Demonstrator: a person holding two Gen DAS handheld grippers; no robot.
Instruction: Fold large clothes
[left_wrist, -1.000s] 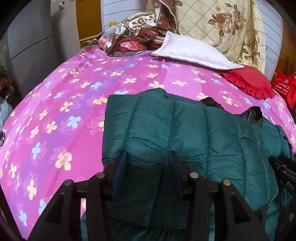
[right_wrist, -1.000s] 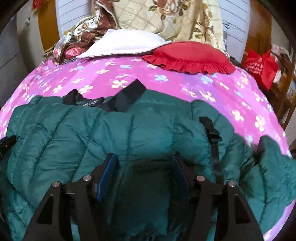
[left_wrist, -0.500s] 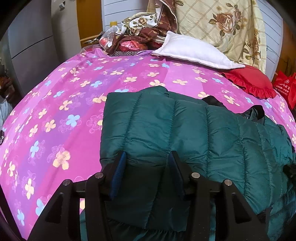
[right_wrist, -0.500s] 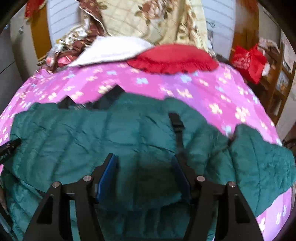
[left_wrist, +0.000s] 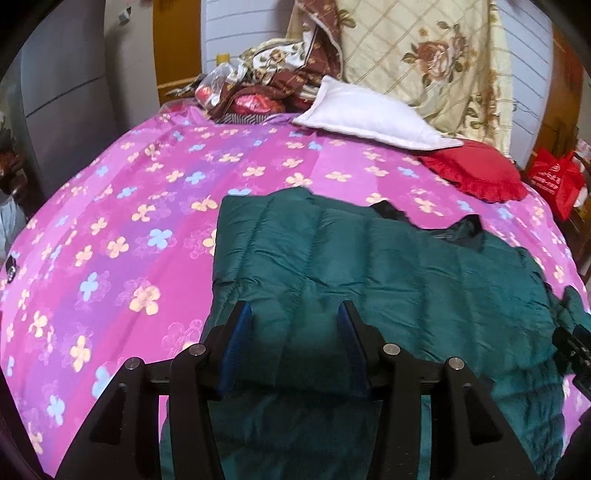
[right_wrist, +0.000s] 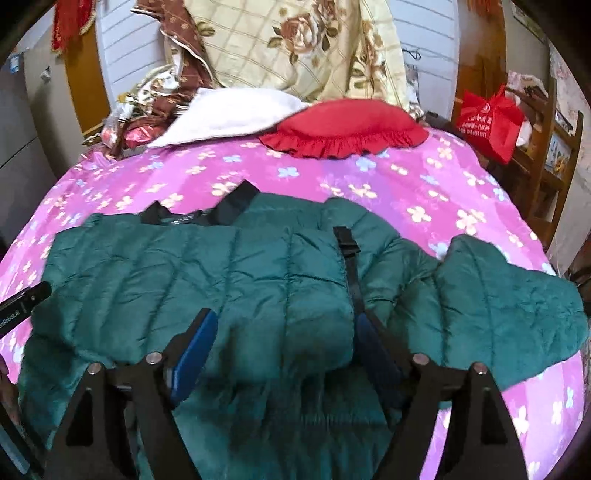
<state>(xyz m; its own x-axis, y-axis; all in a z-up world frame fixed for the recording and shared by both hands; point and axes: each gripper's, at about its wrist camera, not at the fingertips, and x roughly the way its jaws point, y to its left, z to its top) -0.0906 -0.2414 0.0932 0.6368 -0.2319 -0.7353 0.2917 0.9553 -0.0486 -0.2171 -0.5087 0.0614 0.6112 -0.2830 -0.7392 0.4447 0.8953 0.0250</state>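
Note:
A dark green quilted jacket (left_wrist: 369, 258) lies folded on the pink flowered bedsheet (left_wrist: 110, 221). My left gripper (left_wrist: 293, 306) hovers over the near left flap, open. The flap passes under both fingers and lies flat, its near edge showing between them. My right gripper (right_wrist: 282, 315) hangs over the same jacket (right_wrist: 166, 266). Its jaws are opening around a puffy bulge of fabric without pressing on it. A black strap (right_wrist: 351, 266) runs down beside the right finger. One sleeve (right_wrist: 509, 306) sprawls out to the right. The black collar (right_wrist: 229, 206) shows at the far edge.
A white pillow (left_wrist: 369, 114) and a red frilled cushion (left_wrist: 476, 173) lie at the head of the bed, with a floral quilt (left_wrist: 424, 55) behind them. Crumpled cloth is heaped at the far left corner. A red bag (right_wrist: 487, 118) hangs on a wooden shelf to the right.
Both grippers drew back and rose from the jacket, which stayed flat. The right jaws spread wider. The flap's near edge slid up between the left fingers.

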